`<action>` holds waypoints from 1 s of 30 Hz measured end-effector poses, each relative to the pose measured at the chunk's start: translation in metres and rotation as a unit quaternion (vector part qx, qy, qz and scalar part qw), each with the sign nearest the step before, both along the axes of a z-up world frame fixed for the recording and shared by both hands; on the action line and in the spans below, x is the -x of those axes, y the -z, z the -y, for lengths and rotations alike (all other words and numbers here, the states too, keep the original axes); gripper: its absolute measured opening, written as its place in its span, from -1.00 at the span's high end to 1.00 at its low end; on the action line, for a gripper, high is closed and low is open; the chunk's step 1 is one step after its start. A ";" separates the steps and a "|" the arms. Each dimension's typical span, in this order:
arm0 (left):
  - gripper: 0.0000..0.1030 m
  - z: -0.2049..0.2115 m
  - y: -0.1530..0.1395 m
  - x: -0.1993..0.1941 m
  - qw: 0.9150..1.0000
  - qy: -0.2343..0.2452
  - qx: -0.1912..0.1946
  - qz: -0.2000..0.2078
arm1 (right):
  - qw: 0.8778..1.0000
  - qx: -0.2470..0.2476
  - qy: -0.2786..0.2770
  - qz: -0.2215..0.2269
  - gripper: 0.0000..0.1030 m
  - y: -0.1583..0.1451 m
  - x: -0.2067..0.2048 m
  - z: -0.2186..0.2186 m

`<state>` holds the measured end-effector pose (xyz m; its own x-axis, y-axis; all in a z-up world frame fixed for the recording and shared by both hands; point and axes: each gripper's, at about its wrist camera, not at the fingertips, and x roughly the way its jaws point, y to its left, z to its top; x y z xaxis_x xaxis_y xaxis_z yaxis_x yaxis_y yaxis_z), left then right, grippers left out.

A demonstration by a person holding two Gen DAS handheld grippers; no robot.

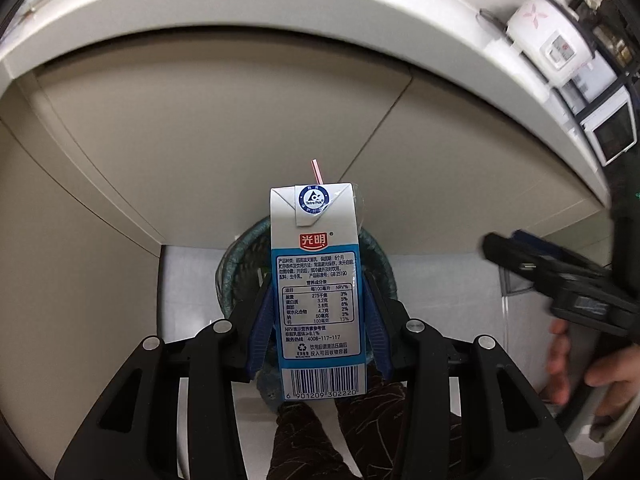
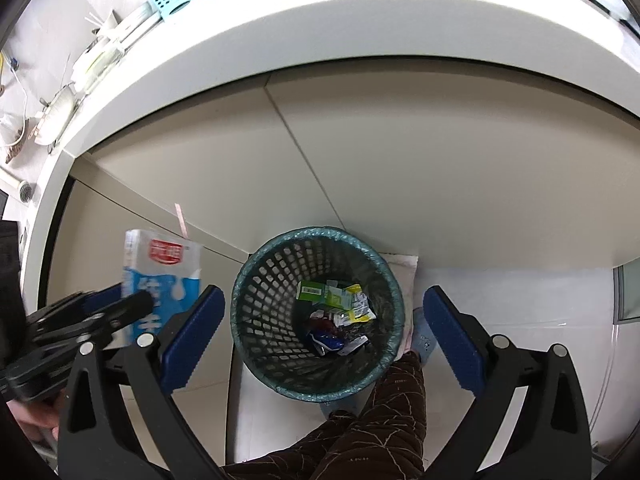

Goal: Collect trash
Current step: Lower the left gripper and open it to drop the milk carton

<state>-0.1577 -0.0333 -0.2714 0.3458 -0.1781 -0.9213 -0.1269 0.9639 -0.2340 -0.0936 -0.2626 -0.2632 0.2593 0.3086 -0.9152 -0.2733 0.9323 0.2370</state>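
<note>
Milk carton (image 1: 318,292) with straw (image 1: 317,171) pinched upright in left gripper (image 1: 319,316) jaws, left of trash bin (image 2: 248,312); right gripper (image 2: 324,336) jaws spread above bin.

Carton (image 2: 160,280) left of bin (image 2: 256,280); wrappers (image 2: 336,312) in bin.

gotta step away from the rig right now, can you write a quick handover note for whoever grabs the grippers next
Left gripper: jaws shut on the white and blue milk carton with a pink straw, held upright above floor level, near the bin.
Right gripper: jaws wide open, empty, hovering over the round dark green mesh waste bin with a liner.
Bin stands on the floor in front of the beige cabinet; a green box and several crumpled wrappers already lie at its bottom.
Done: some trash is binned, carton picked up.
Left: bring the carton over the bin opening and release it. Whether more trash remains on the white counter cannot be told.
</note>
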 end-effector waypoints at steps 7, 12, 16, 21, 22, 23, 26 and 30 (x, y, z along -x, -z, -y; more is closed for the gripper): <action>0.21 0.012 0.030 -0.016 0.999 0.010 -0.010 -0.034 | 1.000 0.009 0.011 0.006 -0.85 -0.005 0.004 0.017; 0.21 0.028 0.042 -0.026 0.998 0.031 -0.018 -0.049 | 1.000 0.014 0.009 0.011 -0.85 -0.011 0.005 0.023; 0.20 0.036 0.051 -0.029 0.997 0.042 -0.022 -0.062 | 1.000 0.018 0.002 0.013 -0.85 -0.014 0.005 0.024; 0.20 0.039 0.063 -0.029 0.995 0.052 -0.030 -0.077 | 1.000 0.023 -0.008 0.018 -0.85 -0.020 0.008 0.022; 0.20 0.039 0.064 -0.031 0.995 0.053 -0.031 -0.079 | 0.999 0.024 -0.011 0.020 -0.85 -0.021 0.008 0.023; 0.20 0.040 0.066 -0.031 0.995 0.054 -0.030 -0.081 | 0.999 0.025 -0.013 0.021 -0.85 -0.022 0.008 0.023; 0.20 0.042 0.071 -0.029 0.994 0.059 -0.032 -0.085 | 0.999 0.027 -0.017 0.022 -0.85 -0.025 0.009 0.023; 0.20 0.042 0.074 -0.026 0.994 0.062 -0.031 -0.086 | 0.999 0.030 -0.015 0.023 -0.85 -0.026 0.010 0.027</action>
